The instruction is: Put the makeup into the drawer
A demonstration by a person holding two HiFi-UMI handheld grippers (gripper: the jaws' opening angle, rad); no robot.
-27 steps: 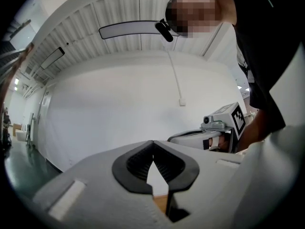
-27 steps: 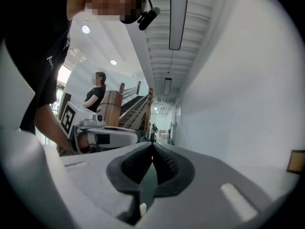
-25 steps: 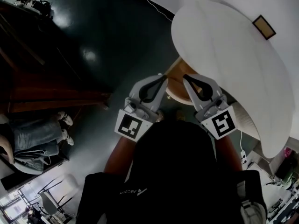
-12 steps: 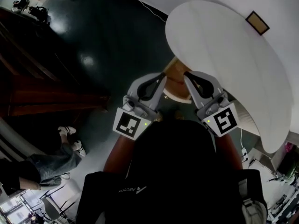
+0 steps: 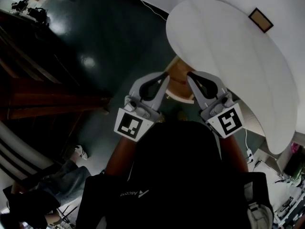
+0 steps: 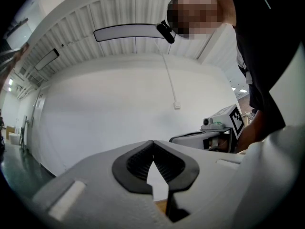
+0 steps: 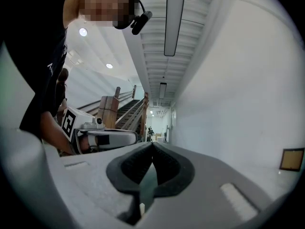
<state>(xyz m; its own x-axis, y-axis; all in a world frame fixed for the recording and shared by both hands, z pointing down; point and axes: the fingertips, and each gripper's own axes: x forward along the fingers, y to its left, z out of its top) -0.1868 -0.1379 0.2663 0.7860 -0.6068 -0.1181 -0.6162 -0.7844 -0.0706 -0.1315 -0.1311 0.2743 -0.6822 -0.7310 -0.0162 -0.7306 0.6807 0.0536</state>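
the makeup and the drawer cannot be made out in any view. the only likely spot is a wooden piece (image 5: 178, 73) below and between the two grippers. most of it is covered by the grippers and by the person's dark top (image 5: 176, 175), so what it is cannot be told. that top also hides both hands and fills the bottom of the head view.

the left gripper (image 5: 165, 77) has its jaws closed tip to tip with nothing between them. in the left gripper view only white wall and a sliver of wood show through the gap below the tips. the right gripper (image 5: 190, 76) is closed the same way and empty. the two are held side by side, near each other, with their marker cubes towards the person.

in front of them rises a curved white wall (image 5: 224, 46) with a small framed picture (image 5: 261, 19) on it, and a thin cable (image 6: 169, 75) runs down it. the floor (image 5: 105, 37) is dark and glossy. a wooden staircase (image 5: 43, 99) stands at the left. at the lower left a second person's legs in jeans (image 5: 62, 185) are cut off by the picture's edge. long light strips (image 7: 174, 18) run along the ribbed ceiling.
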